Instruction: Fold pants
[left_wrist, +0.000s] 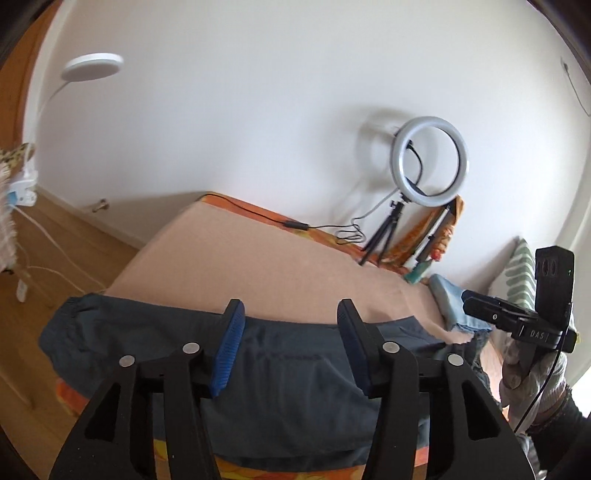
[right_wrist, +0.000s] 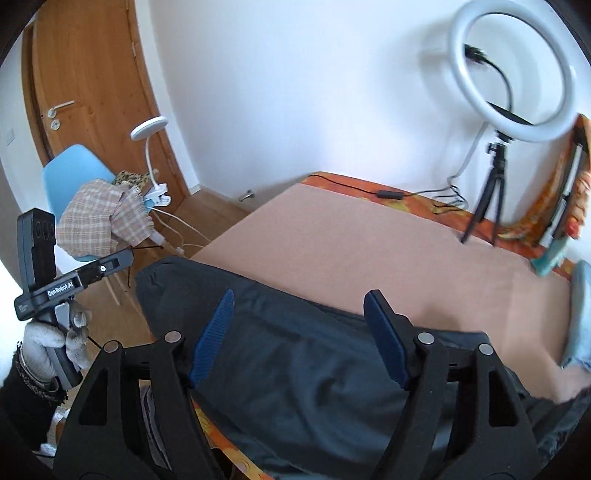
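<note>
Hovering with jaws apart and empty above dark blue pants (left_wrist: 288, 384) laid folded along the bed's (left_wrist: 240, 258) near edge, left gripper (left_wrist: 288, 325) and right gripper (right_wrist: 299, 325), seemingly lifted clear after a fold.

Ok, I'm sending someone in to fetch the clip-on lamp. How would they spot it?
Go to the wooden door and find the blue chair in front of it, draped with a checked cloth. The lamp rises from the chair on a thin white neck, the only thing there with a flat round white head.
</note>
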